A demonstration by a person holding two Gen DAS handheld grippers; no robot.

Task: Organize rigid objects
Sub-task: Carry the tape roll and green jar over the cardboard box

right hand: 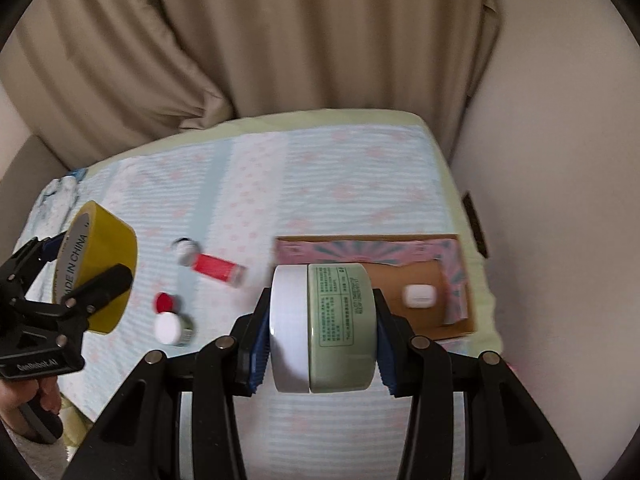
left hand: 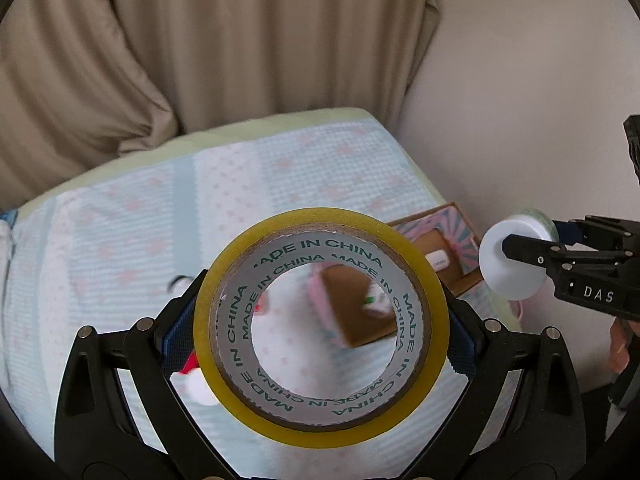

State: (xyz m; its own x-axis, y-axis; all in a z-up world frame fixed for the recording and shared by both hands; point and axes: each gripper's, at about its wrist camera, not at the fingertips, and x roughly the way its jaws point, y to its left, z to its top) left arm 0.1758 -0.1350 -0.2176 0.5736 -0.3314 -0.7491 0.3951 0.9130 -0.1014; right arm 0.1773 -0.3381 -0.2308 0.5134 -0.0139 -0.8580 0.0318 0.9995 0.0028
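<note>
Right tongs (right hand: 322, 332) clamp a pale green jar with a white lid (right hand: 324, 326), axis sideways; the open cardboard box (right hand: 400, 280) lies just beyond, upper right. Left tongs (left hand: 320, 320) grip a yellow tape roll (left hand: 320, 320), farther away.

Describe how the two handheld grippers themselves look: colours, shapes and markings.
Both the left gripper and the right gripper are black plastic linkages with silver pivot pins and ribbed blue finger pads. White lettering reads "DAS" on the right one, "GenRobot.AI" on the left. Bare fingers grip each handle.
</note>
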